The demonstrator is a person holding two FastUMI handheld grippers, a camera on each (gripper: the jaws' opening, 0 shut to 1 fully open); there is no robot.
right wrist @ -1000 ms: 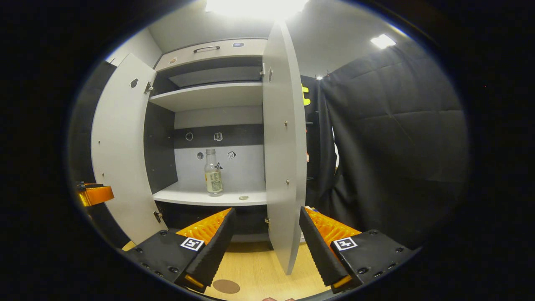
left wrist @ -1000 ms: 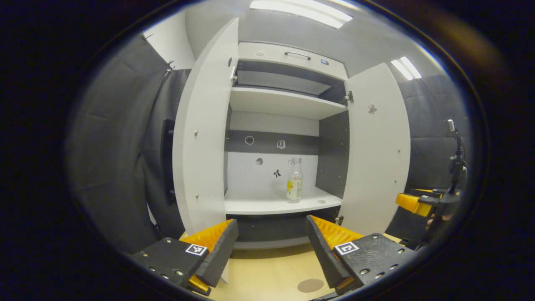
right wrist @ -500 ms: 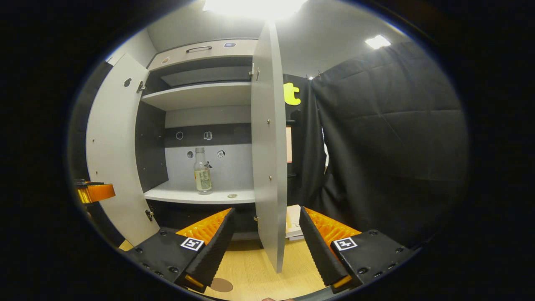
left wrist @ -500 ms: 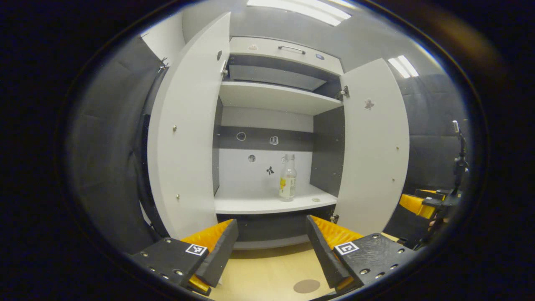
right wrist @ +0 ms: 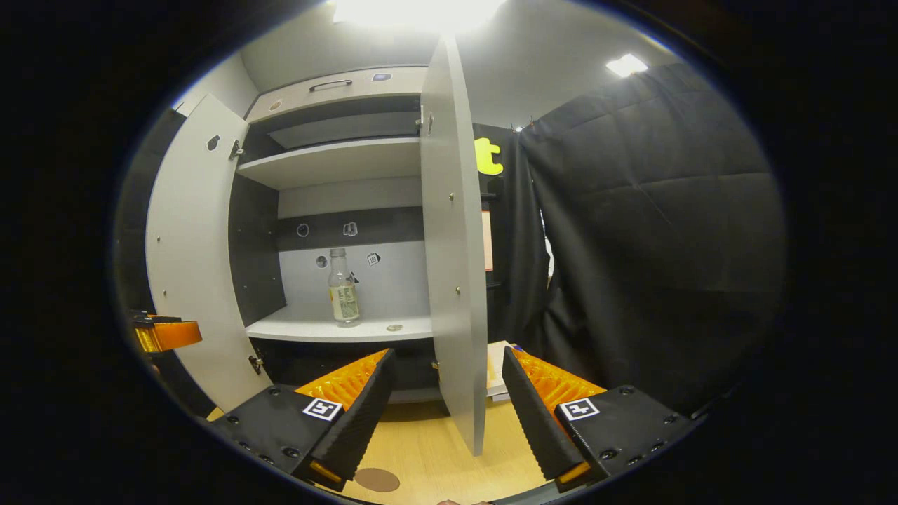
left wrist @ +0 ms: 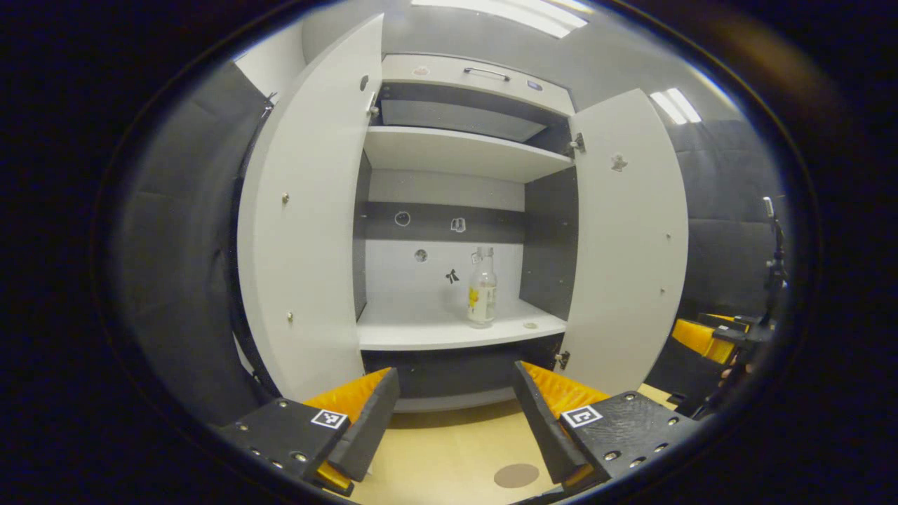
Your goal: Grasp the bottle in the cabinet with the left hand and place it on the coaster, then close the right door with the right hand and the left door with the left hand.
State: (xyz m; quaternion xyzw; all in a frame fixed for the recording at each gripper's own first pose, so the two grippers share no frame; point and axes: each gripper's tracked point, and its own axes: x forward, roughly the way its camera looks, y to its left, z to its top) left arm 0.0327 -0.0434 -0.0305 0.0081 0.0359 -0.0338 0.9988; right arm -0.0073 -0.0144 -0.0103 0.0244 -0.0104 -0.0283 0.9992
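A tall white cabinet stands with both doors swung wide at the back of a pale wooden tabletop, its dark side panels and a dark band across the rear wall framing two white shelves. In the left gripper view the left door and the right door stand open on either side of the opening; in the right gripper view the right door is seen nearly edge-on, its lower edge between that gripper's fingers. On the lower shelf the bottle stands upright, right of centre and towards the rear wall: clear, slim-necked and capped, with a pale label bearing a yellow patch around its lower body; its contents cannot be told. A small round object lies on the shelf just beside the bottle, on its right. The same bottle appears on the shelf in the right gripper view. A round brown coaster lies flat on the tabletop in front of the cabinet, well apart from the bottle. The left gripper hovers over the tabletop short of the shelf, its fingers spread and empty. The right gripper hangs likewise, jaws parted and gripping nothing, and is also seen at the far right edge of the left gripper view.
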